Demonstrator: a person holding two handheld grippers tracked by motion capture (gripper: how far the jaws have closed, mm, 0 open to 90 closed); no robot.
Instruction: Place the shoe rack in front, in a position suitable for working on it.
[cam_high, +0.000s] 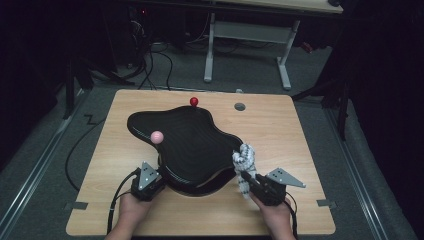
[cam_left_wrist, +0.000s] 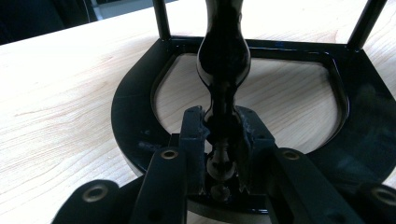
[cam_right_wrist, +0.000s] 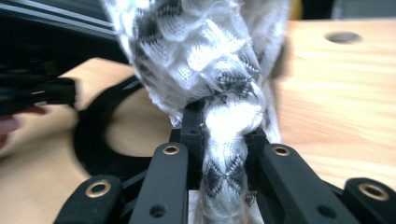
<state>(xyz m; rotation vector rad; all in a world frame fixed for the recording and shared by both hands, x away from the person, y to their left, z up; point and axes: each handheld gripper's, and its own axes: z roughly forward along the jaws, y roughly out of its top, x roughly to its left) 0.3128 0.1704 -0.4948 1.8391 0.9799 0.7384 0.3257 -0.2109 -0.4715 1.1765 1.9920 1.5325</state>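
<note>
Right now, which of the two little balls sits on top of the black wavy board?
The pink ball: it rests on the black wavy board near its left edge, while the red ball pokes up at the far rim.

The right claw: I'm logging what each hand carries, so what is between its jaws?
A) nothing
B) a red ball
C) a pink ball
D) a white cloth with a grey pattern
D: the right claw is shut on the white cloth with a grey pattern, which bunches up above its jaws, while the pink ball sits on the black stand.
</note>
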